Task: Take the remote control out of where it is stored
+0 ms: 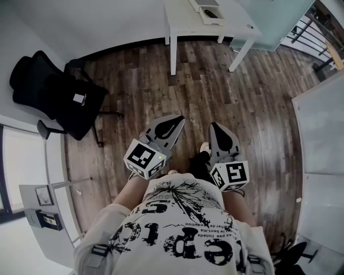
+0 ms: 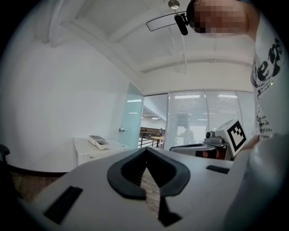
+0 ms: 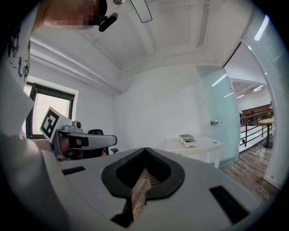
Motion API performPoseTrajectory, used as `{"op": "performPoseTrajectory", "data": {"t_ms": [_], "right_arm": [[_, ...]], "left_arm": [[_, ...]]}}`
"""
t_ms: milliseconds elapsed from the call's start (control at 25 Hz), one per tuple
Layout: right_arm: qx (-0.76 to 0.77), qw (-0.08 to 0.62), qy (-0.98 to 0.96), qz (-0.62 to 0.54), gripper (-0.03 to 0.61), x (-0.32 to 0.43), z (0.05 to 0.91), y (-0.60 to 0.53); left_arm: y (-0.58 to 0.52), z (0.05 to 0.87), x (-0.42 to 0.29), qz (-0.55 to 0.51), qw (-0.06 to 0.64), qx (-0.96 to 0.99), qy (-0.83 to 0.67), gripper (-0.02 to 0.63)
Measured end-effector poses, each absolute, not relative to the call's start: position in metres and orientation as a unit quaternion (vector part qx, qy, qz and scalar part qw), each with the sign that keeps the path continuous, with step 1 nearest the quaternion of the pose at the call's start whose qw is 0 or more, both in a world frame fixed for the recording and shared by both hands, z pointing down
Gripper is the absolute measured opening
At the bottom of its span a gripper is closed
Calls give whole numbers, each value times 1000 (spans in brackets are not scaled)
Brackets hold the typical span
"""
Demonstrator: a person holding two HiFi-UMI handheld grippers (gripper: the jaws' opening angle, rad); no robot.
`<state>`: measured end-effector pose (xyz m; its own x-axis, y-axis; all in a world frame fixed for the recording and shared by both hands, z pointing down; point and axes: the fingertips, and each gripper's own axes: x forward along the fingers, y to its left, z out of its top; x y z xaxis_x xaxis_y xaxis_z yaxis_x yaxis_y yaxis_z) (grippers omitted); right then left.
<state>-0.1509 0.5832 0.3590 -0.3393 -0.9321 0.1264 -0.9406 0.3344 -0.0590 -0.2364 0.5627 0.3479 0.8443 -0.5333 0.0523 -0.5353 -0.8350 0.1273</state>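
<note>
Both grippers hang low in the middle of the head view, side by side over the wood floor (image 1: 252,102). Left gripper (image 1: 178,121): fingers pressed together, nothing between them. Right gripper (image 1: 215,128): same story, fingers closed and empty. Well apart from them, at the top edge, stands the white bench (image 1: 183,19). On it is an open white box (image 1: 203,20) with a dark shape inside, likely the remote (image 1: 212,13). A black chair (image 1: 59,96) sits at the left.

My head camera looks steeply down on the left gripper (image 1: 180,121) and right gripper (image 1: 216,128); their level views share the distant table (image 1: 183,24).
</note>
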Motion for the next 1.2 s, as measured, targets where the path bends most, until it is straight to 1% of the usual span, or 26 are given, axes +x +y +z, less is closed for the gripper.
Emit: {"op": "performPoseTrajectory", "data": {"t_ms": [360, 840, 1040, 1200], "right_arm": [[544, 36, -836, 58, 0, -92, 359, 516], [500, 47, -863, 66, 0, 55, 359, 404], [503, 58, -860, 69, 0, 98, 366, 374], [503, 58, -859, 73, 0, 115, 369, 348]], "left_arm": [[504, 348, -179, 12, 69, 948, -309, 6], [399, 331, -36, 15, 40, 937, -348, 6], [373, 337, 9, 21, 51, 940, -336, 6], [341, 340, 27, 28, 51, 941, -333, 6]]}}
